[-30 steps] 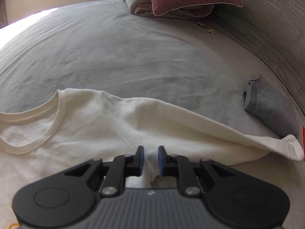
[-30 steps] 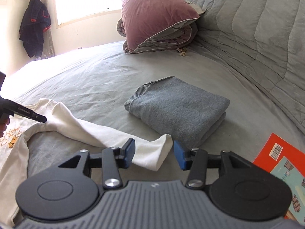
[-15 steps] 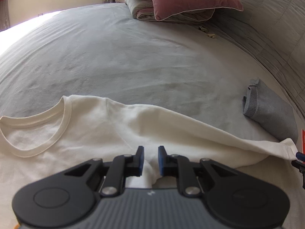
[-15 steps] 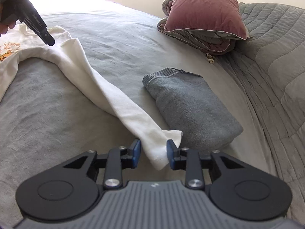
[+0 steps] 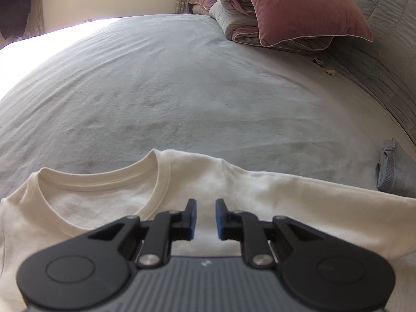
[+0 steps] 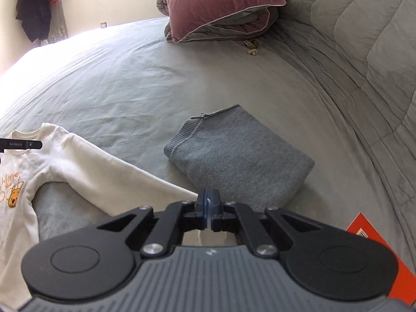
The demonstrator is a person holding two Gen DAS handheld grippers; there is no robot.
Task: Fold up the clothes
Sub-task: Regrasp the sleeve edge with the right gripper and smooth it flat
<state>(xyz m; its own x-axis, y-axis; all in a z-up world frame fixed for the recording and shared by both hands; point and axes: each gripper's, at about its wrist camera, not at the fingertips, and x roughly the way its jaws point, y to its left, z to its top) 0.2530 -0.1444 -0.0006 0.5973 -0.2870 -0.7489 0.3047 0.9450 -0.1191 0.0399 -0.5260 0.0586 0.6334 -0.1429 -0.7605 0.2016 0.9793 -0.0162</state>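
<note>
Right gripper (image 6: 208, 209) is clamped on the cuff of the white shirt (image 6: 85, 166); we note its sleeve runs leftward toward the left gripper (image 5: 206, 219), jaws apart over the shoulder.

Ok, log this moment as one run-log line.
right gripper: shut on sleeve cuff | left gripper: open over white shirt | folded grey garment: beside sleeve

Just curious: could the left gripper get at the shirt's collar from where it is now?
Probably yes. The left gripper is open above the cream sweatshirt, and its collar lies flat just ahead-left with nothing covering it.
</note>
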